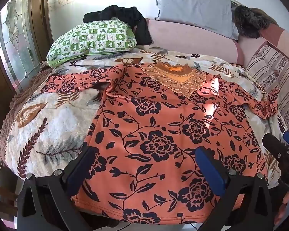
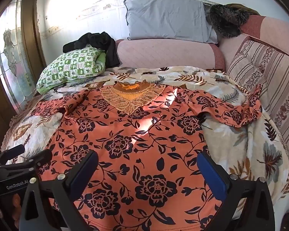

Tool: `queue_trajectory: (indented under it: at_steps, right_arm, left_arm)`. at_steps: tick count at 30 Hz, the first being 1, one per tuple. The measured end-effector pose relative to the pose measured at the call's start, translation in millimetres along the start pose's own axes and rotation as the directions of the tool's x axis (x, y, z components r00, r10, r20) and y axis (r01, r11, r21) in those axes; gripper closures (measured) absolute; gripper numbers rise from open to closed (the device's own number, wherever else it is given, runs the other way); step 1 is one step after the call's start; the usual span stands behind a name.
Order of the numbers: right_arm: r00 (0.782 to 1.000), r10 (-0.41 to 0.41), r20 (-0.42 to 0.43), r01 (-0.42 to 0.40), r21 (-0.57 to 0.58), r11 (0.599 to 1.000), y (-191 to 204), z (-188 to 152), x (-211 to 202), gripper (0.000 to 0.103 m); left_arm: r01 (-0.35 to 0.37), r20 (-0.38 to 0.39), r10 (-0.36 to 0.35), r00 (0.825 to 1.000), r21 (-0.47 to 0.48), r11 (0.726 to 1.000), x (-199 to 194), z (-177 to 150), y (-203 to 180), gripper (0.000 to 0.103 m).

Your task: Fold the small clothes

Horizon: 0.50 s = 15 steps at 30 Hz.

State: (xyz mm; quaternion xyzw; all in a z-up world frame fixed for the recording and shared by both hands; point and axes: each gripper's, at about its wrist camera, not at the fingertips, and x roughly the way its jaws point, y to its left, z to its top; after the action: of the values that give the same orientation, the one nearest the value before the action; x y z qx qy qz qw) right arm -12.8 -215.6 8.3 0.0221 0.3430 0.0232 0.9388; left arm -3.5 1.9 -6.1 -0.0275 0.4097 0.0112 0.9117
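Note:
An orange top with dark flowers (image 1: 163,130) lies spread flat on the bed, lace collar (image 1: 175,79) at the far end, hem toward me. Its left sleeve (image 1: 77,80) and right sleeve (image 1: 260,104) stretch out sideways. My left gripper (image 1: 144,159) is open, its blue pads over the hem's left part. My right gripper (image 2: 148,165) is open over the hem's right part of the same top (image 2: 136,134). Each gripper shows at the edge of the other's view: the right one (image 1: 279,154), the left one (image 2: 19,157). Neither holds cloth.
A leaf-print blanket (image 1: 48,119) covers the bed. A green checked pillow (image 1: 92,38) with a black garment (image 1: 129,17) lies at the back left. A grey pillow (image 2: 167,19), pink cushions (image 2: 163,53) and a striped cushion (image 2: 260,77) line the back and right.

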Motion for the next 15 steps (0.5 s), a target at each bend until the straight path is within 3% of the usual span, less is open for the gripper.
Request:
queue_trajectory:
  at_steps: [15]
  right_arm:
    - [1.0,-0.015,0.014,0.015,0.009,1.0,-2.5,4.0,-6.7,0.0]
  left_arm:
    - [-0.002,0.004,0.002,1.0,0.014,1.0,-4.4,2.2,-2.6,0.0]
